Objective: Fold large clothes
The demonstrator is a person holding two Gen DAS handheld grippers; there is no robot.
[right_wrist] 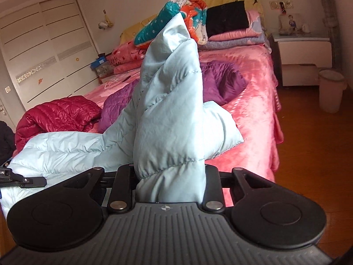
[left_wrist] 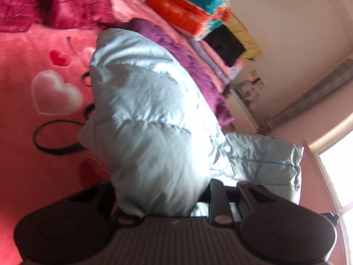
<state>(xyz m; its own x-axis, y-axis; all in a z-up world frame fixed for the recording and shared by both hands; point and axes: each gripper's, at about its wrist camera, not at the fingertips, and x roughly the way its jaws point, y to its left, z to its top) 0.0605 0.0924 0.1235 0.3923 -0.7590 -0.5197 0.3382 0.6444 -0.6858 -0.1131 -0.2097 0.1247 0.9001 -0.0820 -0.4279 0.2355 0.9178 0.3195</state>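
Pink bed (right_wrist: 253,101) (purple jacket (right_wrist: 220,81) atop)

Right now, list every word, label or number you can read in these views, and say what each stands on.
"Love": dark script on the folded pink blanket stacked at the head of the bed; partly hidden, a likely reading.
"...LAI": white letters on the left tool at the right view's edge; cut off.
Blue boxes by the wardrobe: print too small.
Light blue down jacket: no text visible.

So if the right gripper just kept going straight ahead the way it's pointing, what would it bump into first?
The right gripper is already clamped on the pale blue puffer jacket, whose bunched fabric fills its path. Beyond that probably the purple jacket on the pink bed, though depth is unclear.
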